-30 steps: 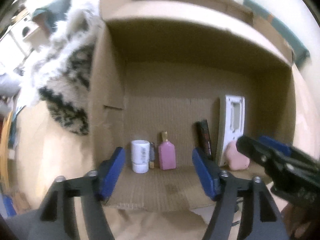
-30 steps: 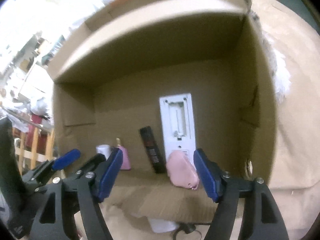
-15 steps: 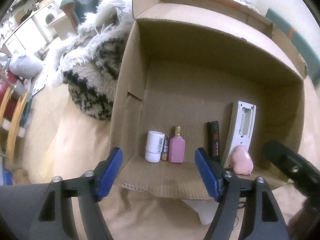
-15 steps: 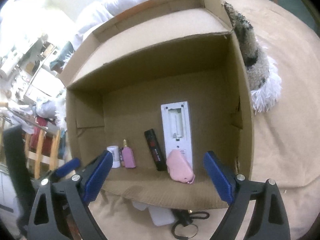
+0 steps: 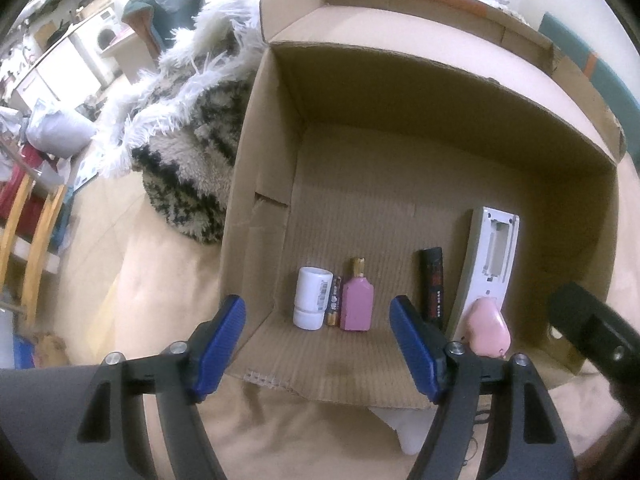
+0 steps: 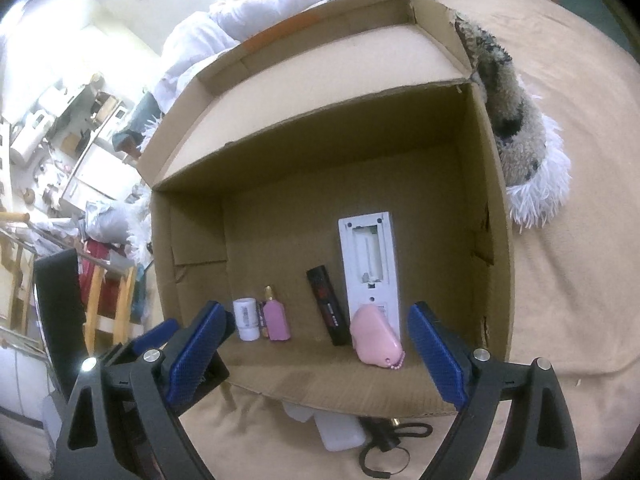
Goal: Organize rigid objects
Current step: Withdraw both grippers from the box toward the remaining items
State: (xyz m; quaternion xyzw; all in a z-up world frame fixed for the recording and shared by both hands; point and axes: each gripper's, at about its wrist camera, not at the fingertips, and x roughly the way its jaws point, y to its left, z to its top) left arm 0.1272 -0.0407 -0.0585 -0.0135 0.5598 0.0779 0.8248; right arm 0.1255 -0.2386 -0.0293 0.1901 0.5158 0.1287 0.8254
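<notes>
An open cardboard box (image 5: pixel 264 184) (image 6: pixel 492 216) lies on its side on a tan bed cover. Along its back stand a white cylinder (image 5: pixel 312 298) (image 6: pixel 245 319), a small battery (image 5: pixel 334 300), a pink bottle (image 5: pixel 357 306) (image 6: pixel 275 320), a black stick (image 5: pixel 434 286) (image 6: pixel 328 306), a white remote back (image 5: pixel 490 256) (image 6: pixel 370 256) and a pink pouch (image 5: pixel 488 332) (image 6: pixel 376 338). My left gripper (image 5: pixel 318 350) is open and empty in front of the box. My right gripper (image 6: pixel 316 354) is open and empty too.
A shaggy black-and-white blanket (image 5: pixel 188 120) (image 6: pixel 516 128) lies beside the box. A white object (image 6: pixel 338 432) and a black cord (image 6: pixel 392 440) lie on the cover under the box's front flap. Wooden chairs (image 5: pixel 28 216) stand at the left.
Both grippers have pulled back and risen away from the box, so more of the box and room shows. The objects inside have not moved.
</notes>
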